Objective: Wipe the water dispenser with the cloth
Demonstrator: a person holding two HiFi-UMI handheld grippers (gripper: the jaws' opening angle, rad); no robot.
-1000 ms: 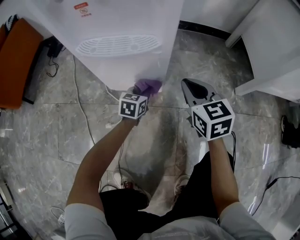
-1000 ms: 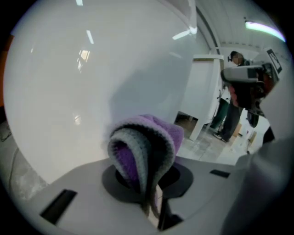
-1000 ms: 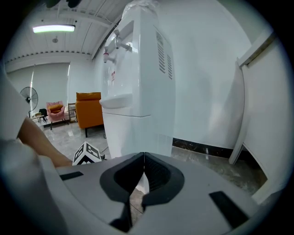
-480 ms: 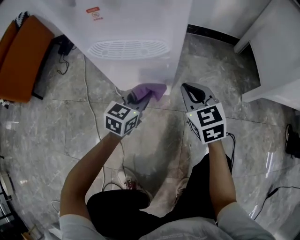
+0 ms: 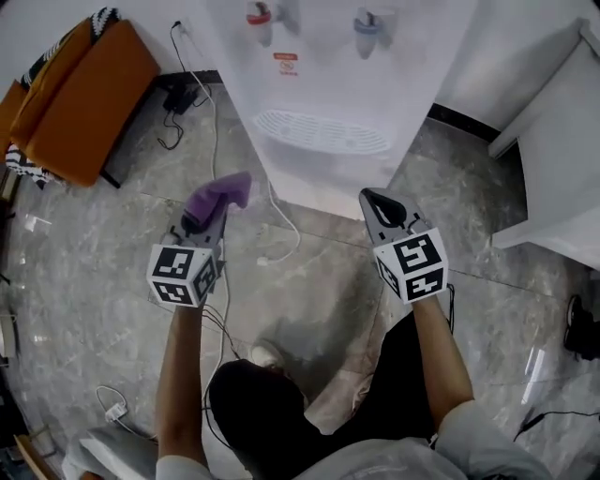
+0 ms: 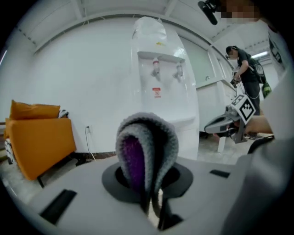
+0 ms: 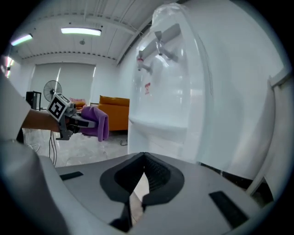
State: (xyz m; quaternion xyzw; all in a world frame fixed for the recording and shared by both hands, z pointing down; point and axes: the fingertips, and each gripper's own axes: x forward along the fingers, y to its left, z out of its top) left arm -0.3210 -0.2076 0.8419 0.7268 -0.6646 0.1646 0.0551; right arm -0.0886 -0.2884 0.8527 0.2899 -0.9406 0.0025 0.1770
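The white water dispenser (image 5: 328,94) stands against the wall with a red tap (image 5: 260,13), a blue tap (image 5: 367,21) and a drip grille (image 5: 322,132). My left gripper (image 5: 208,212) is shut on a folded purple cloth (image 5: 218,192), held off to the left of the dispenser and not touching it. In the left gripper view the cloth (image 6: 146,151) bulges up between the jaws with the dispenser (image 6: 165,92) behind it. My right gripper (image 5: 378,208) hovers just in front of the dispenser's base, jaws shut and empty; its own view shows the dispenser (image 7: 179,87) close by.
An orange sofa (image 5: 80,103) with a striped cushion sits at the left. Cables (image 5: 211,122) trail over the grey marble floor beside the dispenser. A white counter (image 5: 562,159) stands at the right. Another person (image 6: 245,69) stands in the background.
My left gripper has pulled the cloth away from the dispenser's lower front, leftward and back. The head view has tilted up, showing the taps. The right gripper has stayed near the base.
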